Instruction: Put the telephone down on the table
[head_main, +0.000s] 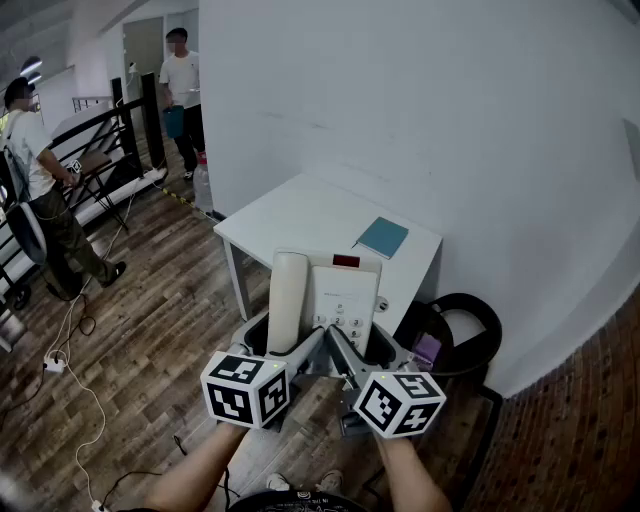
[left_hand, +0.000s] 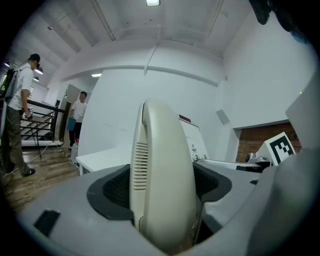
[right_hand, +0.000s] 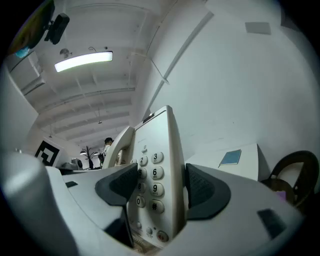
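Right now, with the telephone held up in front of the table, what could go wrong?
The left hand-held gripper seems to clamp only the handset of the cream plastic desk telephone; the handset could lift off it.
The telephone seems to hang over the wooden plank floor, short of the white rectangular table; a slip would drop it.
The thin teal notebook lies on the table; the telephone may land on it.
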